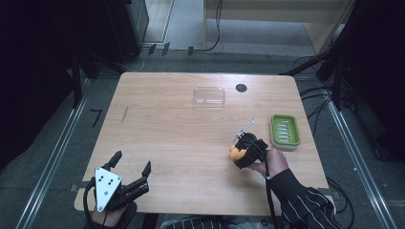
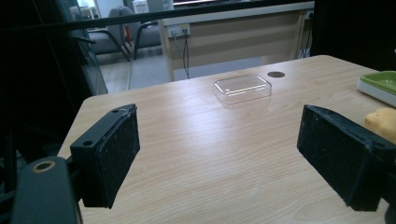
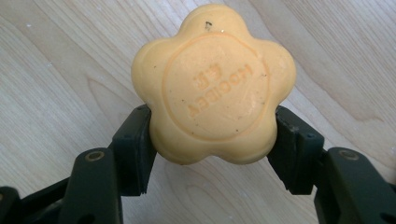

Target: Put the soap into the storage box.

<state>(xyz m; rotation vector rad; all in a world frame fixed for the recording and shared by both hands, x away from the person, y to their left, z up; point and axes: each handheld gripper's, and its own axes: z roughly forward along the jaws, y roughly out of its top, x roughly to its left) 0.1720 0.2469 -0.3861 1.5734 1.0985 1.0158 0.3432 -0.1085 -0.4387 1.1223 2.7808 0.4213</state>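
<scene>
The right gripper [image 1: 237, 153], lower right of the high view, is clenched on the flower-shaped yellow soap [image 3: 212, 84], with the green soap dish [image 1: 285, 130] just up and right, while the left gripper [image 1: 131, 164] rests released at lower left.

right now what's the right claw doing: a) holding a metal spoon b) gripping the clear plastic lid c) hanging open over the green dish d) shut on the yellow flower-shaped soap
d: in the right gripper view, the right claw has both pads pressed against the sides of the yellow flower-shaped soap, above the wooden table.
</scene>
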